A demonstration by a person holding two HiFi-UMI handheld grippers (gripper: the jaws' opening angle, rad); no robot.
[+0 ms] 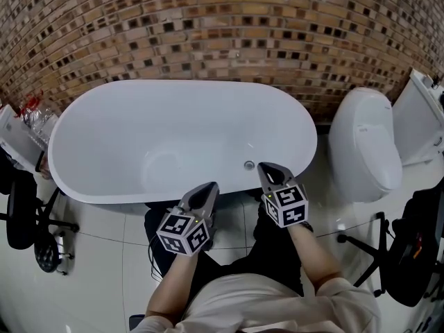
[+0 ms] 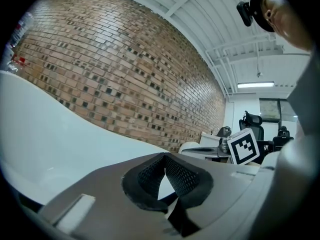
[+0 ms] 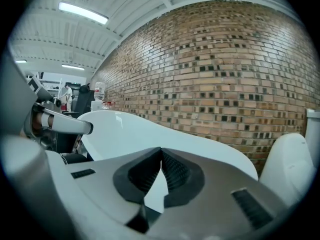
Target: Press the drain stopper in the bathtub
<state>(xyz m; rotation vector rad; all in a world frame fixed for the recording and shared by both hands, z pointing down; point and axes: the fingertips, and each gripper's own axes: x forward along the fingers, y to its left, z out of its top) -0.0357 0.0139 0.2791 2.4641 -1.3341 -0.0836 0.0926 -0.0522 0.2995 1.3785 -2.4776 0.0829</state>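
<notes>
A white oval bathtub (image 1: 104,179) stands against a brick wall and fills the middle of the head view. A small round metal fitting (image 1: 249,164) sits on its inner wall near the front rim, and I cannot tell if it is the drain stopper. My right gripper (image 1: 267,166) hovers just right of that fitting, with its jaws together and empty. My left gripper (image 1: 210,187) is held at the tub's front rim, also shut on nothing. The left gripper view shows the shut tips (image 2: 165,156) over the tub's white side. The right gripper view shows shut tips (image 3: 161,151) before the tub (image 3: 150,129).
A white toilet (image 1: 364,144) with its cistern (image 1: 420,116) stands right of the tub. A black chair (image 1: 21,210) is at the left and black gear on a stand (image 1: 409,255) at the right. The brick wall (image 1: 222,19) runs behind. My legs are below the grippers.
</notes>
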